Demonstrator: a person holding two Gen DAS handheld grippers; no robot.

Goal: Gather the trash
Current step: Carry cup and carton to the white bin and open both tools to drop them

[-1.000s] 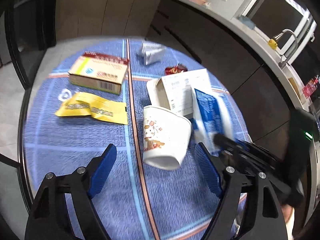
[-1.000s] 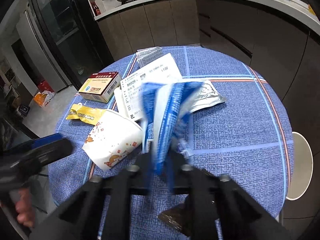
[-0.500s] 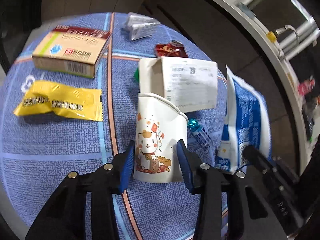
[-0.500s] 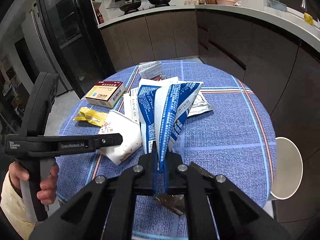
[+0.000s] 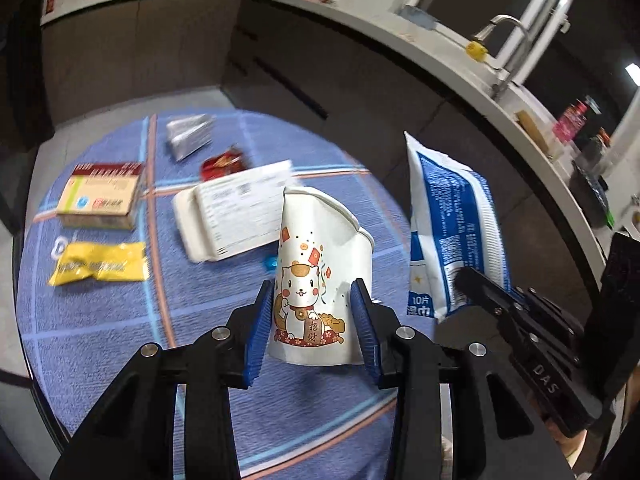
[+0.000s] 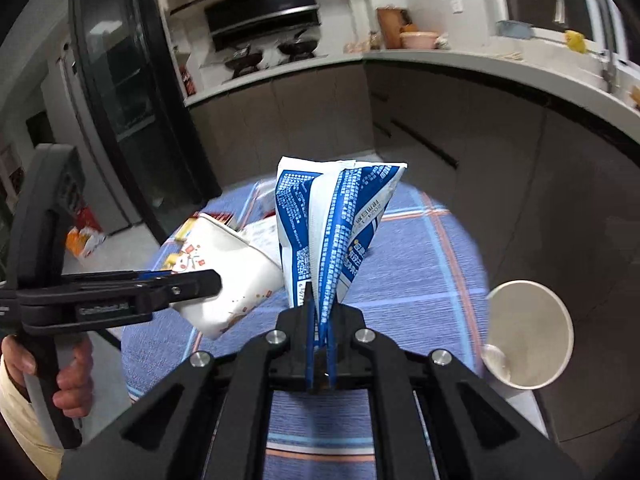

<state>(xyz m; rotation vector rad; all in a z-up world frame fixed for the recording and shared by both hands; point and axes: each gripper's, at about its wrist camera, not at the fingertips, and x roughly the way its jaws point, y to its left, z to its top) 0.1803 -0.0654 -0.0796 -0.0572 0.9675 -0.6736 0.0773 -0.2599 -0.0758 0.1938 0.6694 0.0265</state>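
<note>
My left gripper is shut on a white paper cup with a cat print and holds it above the round blue table. The cup also shows in the right wrist view, with the left gripper on it. My right gripper is shut on a blue and white wet-wipe packet, lifted off the table. The packet stands to the right of the cup in the left wrist view, with the right gripper below it.
On the table lie a yellow wrapper, a medicine box, a white carton with a printed label, a red wrapper and a silver packet. A round white stool stands at the right. Kitchen counters curve behind.
My left gripper closed on the cup and lifted it off the table. My right gripper raised the blue packet higher. Both views now look more level.
</note>
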